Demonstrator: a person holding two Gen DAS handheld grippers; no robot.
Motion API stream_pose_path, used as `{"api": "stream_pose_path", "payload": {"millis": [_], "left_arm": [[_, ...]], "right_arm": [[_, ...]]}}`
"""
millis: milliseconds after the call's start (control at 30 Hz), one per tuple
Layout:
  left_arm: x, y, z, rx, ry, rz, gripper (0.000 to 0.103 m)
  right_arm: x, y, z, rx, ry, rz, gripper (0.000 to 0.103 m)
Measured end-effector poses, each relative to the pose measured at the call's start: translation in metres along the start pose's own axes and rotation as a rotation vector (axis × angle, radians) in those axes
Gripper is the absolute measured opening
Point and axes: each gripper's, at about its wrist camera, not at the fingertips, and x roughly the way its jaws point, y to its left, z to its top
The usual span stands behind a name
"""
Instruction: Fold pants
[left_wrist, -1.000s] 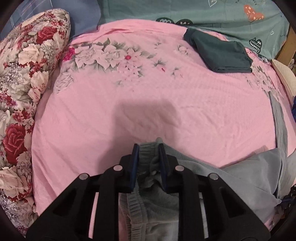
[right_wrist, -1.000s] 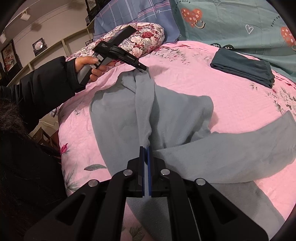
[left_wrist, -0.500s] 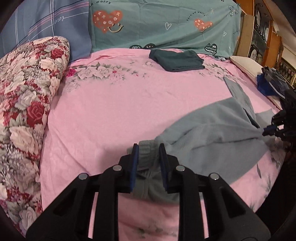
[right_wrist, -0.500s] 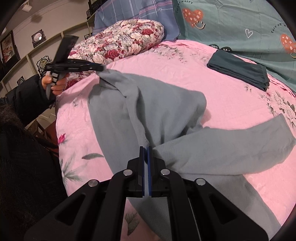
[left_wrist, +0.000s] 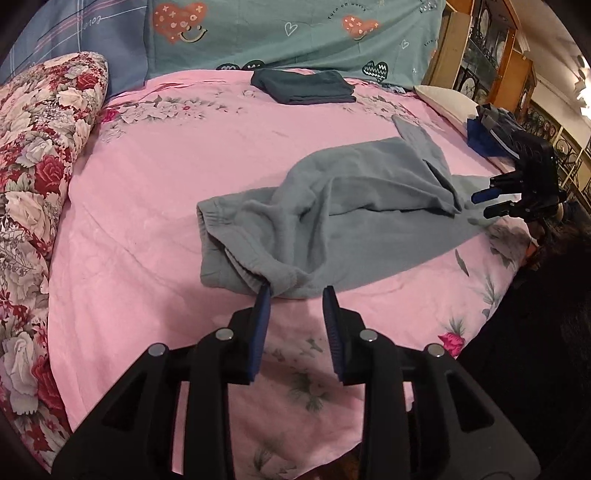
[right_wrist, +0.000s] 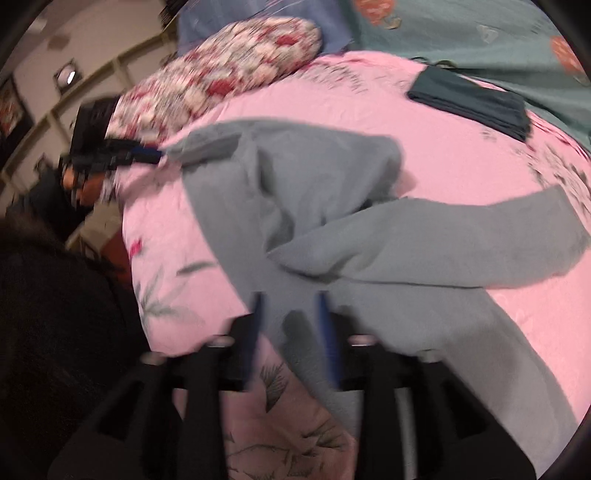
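Observation:
The grey pants (left_wrist: 332, 221) lie loose and rumpled on the pink bed sheet (left_wrist: 155, 192), waistband toward the left gripper. My left gripper (left_wrist: 295, 295) is open and empty, its fingertips just short of the waistband. In the right wrist view, which is blurred, the pants (right_wrist: 332, 221) spread across the sheet with one leg out to the right. My right gripper (right_wrist: 290, 299) is open over the grey cloth and holds nothing. It also shows in the left wrist view (left_wrist: 487, 201), open at the pants' far end.
A folded dark green garment (left_wrist: 303, 86) lies at the back of the bed. A floral pillow (left_wrist: 33, 155) lines the left side. Teal and blue pillows (left_wrist: 295, 33) stand at the head. A white pillow (left_wrist: 447, 101) and shelves are at right.
Both grippers have opened and let go of the pants, which have dropped onto the sheet. The left gripper has pulled back from the waistband; the right wrist view has gone blurred with motion.

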Motion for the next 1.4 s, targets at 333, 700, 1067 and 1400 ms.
{"api": "stream_pose_path", "payload": {"millis": [333, 700, 1067, 1400], "left_arm": [[0.004, -0.001, 0.005, -0.117, 0.026, 0.092, 0.043], [0.016, -0.017, 0.002, -0.194, -0.013, 0.076, 0.048], [0.009, -0.01, -0.005, -0.249, -0.027, 0.088, 0.05], [0.033, 0.01, -0.002, -0.429, -0.051, 0.079, 0.055]], "right_arm": [[-0.009, -0.016, 0.04, 0.246, -0.038, -0.027, 0.049], [0.035, -0.021, 0.051, 0.319, 0.076, -0.359, 0.037], [0.034, -0.032, 0.035, 0.406, 0.096, -0.258, 0.006], [0.034, -0.02, 0.037, 0.334, 0.079, -0.274, 0.006]]}}
